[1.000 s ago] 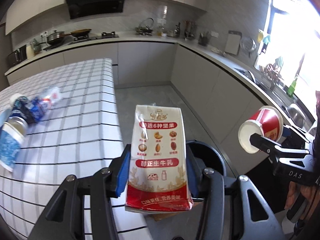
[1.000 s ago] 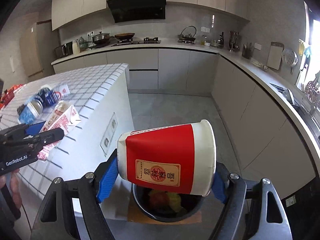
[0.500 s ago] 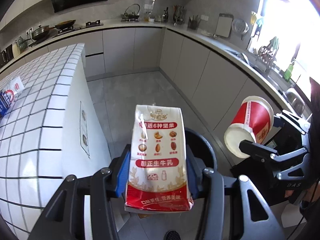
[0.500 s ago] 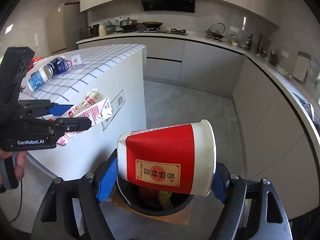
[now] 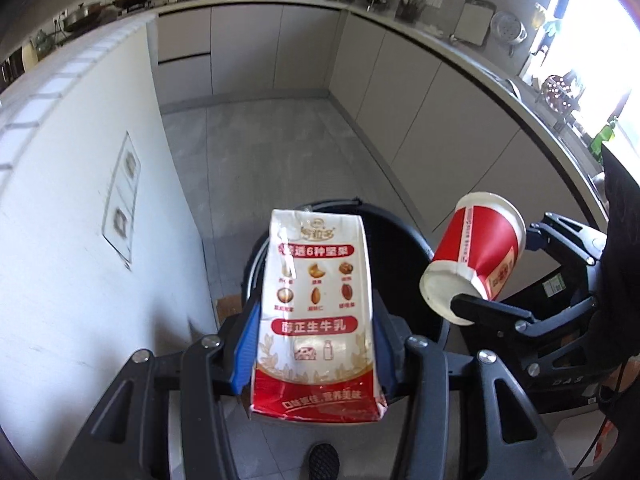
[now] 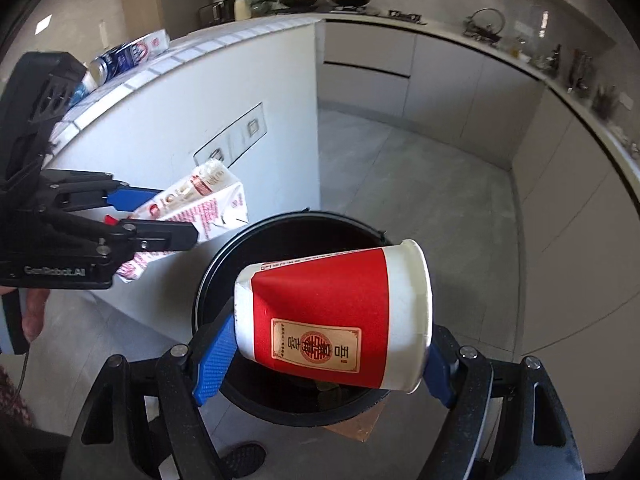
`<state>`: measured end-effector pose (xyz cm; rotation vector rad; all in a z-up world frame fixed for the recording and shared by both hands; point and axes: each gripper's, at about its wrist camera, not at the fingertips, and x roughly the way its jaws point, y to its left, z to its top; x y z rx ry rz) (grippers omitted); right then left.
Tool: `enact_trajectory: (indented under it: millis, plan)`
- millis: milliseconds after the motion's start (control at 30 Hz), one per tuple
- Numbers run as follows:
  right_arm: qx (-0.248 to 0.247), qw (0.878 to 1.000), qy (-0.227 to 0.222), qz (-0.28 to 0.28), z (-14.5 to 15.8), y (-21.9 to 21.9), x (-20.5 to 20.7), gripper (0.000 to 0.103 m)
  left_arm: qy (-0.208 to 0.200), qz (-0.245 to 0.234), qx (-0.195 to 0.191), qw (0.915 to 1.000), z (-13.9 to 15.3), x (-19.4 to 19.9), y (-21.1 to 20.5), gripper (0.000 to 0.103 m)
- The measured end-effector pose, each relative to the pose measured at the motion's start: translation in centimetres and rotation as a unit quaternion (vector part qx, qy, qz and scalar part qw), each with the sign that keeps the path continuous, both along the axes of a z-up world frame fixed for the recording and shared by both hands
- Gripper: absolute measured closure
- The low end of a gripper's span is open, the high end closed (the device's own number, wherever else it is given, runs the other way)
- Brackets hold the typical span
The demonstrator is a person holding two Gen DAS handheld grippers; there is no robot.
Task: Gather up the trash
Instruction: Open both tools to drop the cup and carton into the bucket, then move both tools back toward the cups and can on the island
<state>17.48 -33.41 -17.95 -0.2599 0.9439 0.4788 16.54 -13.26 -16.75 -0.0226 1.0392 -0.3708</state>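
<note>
Standing at 9 o'clock in both views is the big white island (image 6: 168,120), with a few packets (image 6: 132,54) on its tiled top at 11 o'clock in the right view. On the floor sits the round black bin (image 6: 224,264), below both claws, with some scraps inside it. A brown board (image 6: 360,426) pokes out under the bin at 5 o'clock. The left claw (image 5: 316,344) is clenched on a milk box (image 5: 316,312), one blue pad on each side, and holds it up over the bin's rim. The right claw (image 6: 324,364) is grasping a red and white cup (image 6: 340,312), tipped on its side over the bin, its open mouth at 3 o'clock. In the left view the cup (image 5: 476,256) is at 3 o'clock, near the box but apart from it. A hand (image 6: 34,312) holds the left claw's grip at 9 o'clock.
</note>
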Motion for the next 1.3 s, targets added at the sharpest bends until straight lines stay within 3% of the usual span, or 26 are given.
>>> enact_trajectory:
  millis: [67, 100, 133, 167, 233, 467, 700, 1300]
  plan:
    - [-0.003, 1.0, 0.004, 0.018, -0.4, 0.1, 0.3, 0.022, 0.018, -0.01, -0.011, 0.9997, -1.0, 0.3, -0.6, 0.051]
    - [-0.004, 0.999, 0.002, 0.035, -0.9, 0.2, 0.3, 0.021, 0.019, -0.009, 0.003, 0.9998, -1.4, 0.6, -0.8, 0.032]
    - [-0.016, 0.999, -0.006, 0.044, -1.7, 0.4, 0.3, 0.005, 0.019, 0.0, 0.022, 0.9996, -1.8, 1.0, -0.9, 0.021]
    - [-0.061, 0.997, -0.006, 0.048, -3.3, 0.5, 0.6, 0.0, 0.011, 0.02, 0.039, 0.999, -2.1, 1.3, -0.3, 0.016]
    - [-0.077, 0.996, -0.006, 0.053, -4.4, 0.0, 0.8, 0.0, 0.013, 0.03, 0.034, 0.9989, -2.0, 1.5, 0.6, 0.016]
    - [-0.058, 0.998, -0.021, 0.021, -4.4, -1.3, 0.7, 0.0, 0.003, 0.063, 0.046, 0.997, -1.3, 0.5, 0.9, 0.016]
    - [-0.057, 0.998, -0.027, -0.01, -3.6, -0.8, 1.1, 0.0, -0.008, 0.062, 0.047, 0.9969, -0.6, -0.9, 0.0, 0.016]
    - [-0.056, 0.995, -0.059, -0.058, 0.9, 1.8, -1.4, 0.0, -0.049, 0.068, 0.037, 0.9958, 2.5, -3.1, 1.5, 0.016]
